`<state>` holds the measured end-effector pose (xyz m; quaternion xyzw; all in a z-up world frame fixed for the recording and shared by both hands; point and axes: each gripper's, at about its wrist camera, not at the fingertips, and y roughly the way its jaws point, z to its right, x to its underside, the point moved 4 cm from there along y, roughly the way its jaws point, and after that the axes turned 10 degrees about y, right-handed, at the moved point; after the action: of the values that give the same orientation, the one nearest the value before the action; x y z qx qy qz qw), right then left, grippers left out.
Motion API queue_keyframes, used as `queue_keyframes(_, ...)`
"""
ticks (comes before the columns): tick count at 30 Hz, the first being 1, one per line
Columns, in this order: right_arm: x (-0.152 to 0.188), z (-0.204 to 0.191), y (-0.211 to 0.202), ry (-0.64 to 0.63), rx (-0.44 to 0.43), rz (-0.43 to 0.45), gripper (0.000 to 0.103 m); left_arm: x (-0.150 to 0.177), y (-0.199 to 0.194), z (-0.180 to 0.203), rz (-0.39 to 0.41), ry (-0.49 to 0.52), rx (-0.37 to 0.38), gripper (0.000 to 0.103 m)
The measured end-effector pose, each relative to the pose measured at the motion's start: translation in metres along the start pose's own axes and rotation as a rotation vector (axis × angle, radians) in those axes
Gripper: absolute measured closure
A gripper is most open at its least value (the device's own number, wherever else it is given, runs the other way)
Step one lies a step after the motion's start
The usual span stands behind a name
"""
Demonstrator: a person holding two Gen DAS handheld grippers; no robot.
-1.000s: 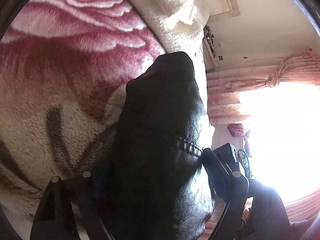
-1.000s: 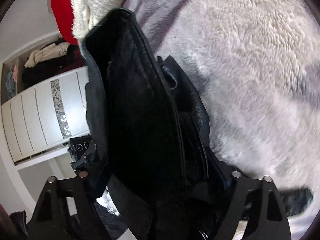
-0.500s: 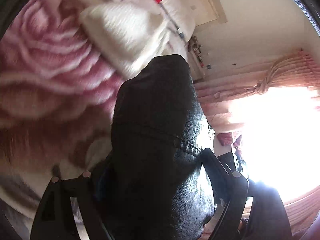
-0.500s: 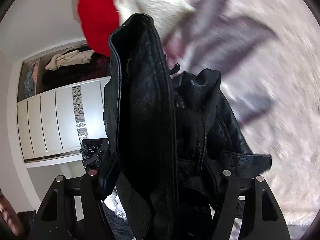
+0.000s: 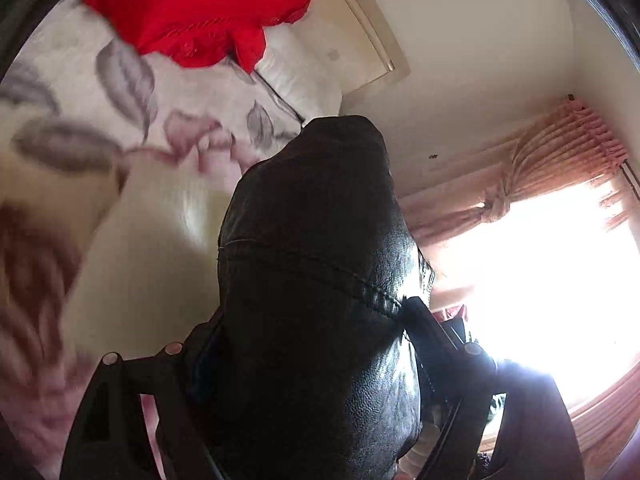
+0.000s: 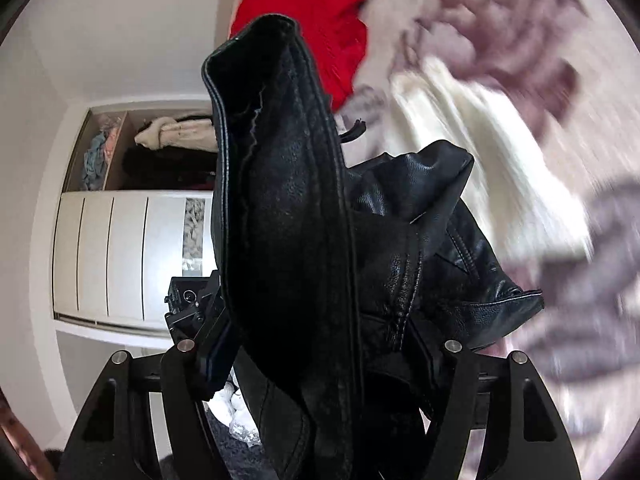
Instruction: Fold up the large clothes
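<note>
Below me lies a plush blanket [image 5: 132, 216] printed with pink roses and grey leaves; it fills the left half of my left camera's frame and the right half of my right camera's, blurred in both. A red garment [image 5: 200, 8] lies on it at the top of the left view, and in the right view it sits top centre. A cream fleecy piece [image 6: 480, 152] lies on the blanket at centre right of the right view. The room shows pale walls, a tied-back pink curtain [image 5: 552, 164] beside a glaring window at the right of the left view, and a white wardrobe [image 6: 112, 256] with an open shelf of clothes at the left of the right view.

The black leather jacket [image 5: 316, 280] fills the middle of both frames, raised clear of the blanket. In each view its long axis runs from the bottom of the frame up and away along my fingers, ending in a rounded fold in the left view and a stitched hem edge in the right.

My left gripper [image 5: 312, 328] is clamped on a thick bundle of the leather. My right gripper [image 6: 320, 344] has just been closing, and its jaws pinch the jacket bunched between them.
</note>
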<state>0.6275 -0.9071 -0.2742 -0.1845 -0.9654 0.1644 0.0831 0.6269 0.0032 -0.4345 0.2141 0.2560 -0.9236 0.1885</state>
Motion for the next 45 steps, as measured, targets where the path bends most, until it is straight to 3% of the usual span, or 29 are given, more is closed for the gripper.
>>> queue_keyframes(4,-0.072,0.019,0.061,0.020,0.060,-0.004,0.030,-0.010,0.045,-0.080,-0.064,-0.045,-0.055,0.022)
queue_keyframes(8,-0.101,0.070,0.106,0.046,0.213,-0.014,0.032,0.018,0.061,-0.141,-0.093,-0.076,-0.114,0.021)
queue_keyframes(12,-0.106,0.093,0.132,0.045,0.262,-0.028,0.034,0.029,0.054,-0.145,-0.080,-0.038,-0.101,0.019)
queue_keyframes(15,-0.106,0.085,0.132,0.060,0.269,-0.031,0.031,0.018,0.048,-0.132,-0.111,-0.042,-0.144,0.018)
queue_keyframes(17,-0.107,0.073,0.129,0.059,0.331,-0.019,0.025,0.009,0.045,-0.115,-0.148,0.005,-0.222,0.018)
queue_keyframes(20,-0.097,0.041,0.118,-0.046,0.537,0.045,0.021,0.000,0.040,-0.099,-0.176,0.079,-0.374,0.019)
queue_keyframes(23,-0.086,0.019,0.108,-0.093,0.688,0.124,0.018,-0.004,0.023,-0.081,-0.121,0.147,-0.503,0.020)
queue_keyframes(24,-0.081,0.011,0.101,-0.115,0.762,0.173,0.018,-0.005,0.018,-0.076,-0.101,0.164,-0.542,0.020)
queue_keyframes(27,-0.057,-0.001,0.091,-0.201,0.945,0.277,0.000,-0.001,0.005,-0.052,-0.092,0.275,-0.709,0.015)
queue_keyframes(28,-0.048,-0.002,0.085,-0.234,1.009,0.321,0.000,0.004,0.001,-0.045,-0.089,0.308,-0.745,0.011)
queue_keyframes(29,-0.037,-0.004,0.076,-0.259,1.049,0.356,0.000,0.011,-0.006,-0.036,-0.087,0.338,-0.780,0.000)
queue_keyframes(31,-0.011,-0.012,0.064,-0.309,1.160,0.442,0.000,0.027,-0.020,-0.019,-0.084,0.383,-0.829,0.000)
queue_keyframes(37,0.068,-0.046,0.027,-0.327,1.226,0.513,0.000,0.067,-0.070,0.029,-0.077,0.410,-0.892,0.000)
queue_keyframes(45,0.189,-0.128,-0.026,-0.394,1.202,0.593,0.000,0.108,-0.153,0.133,-0.027,0.430,-0.896,0.000)
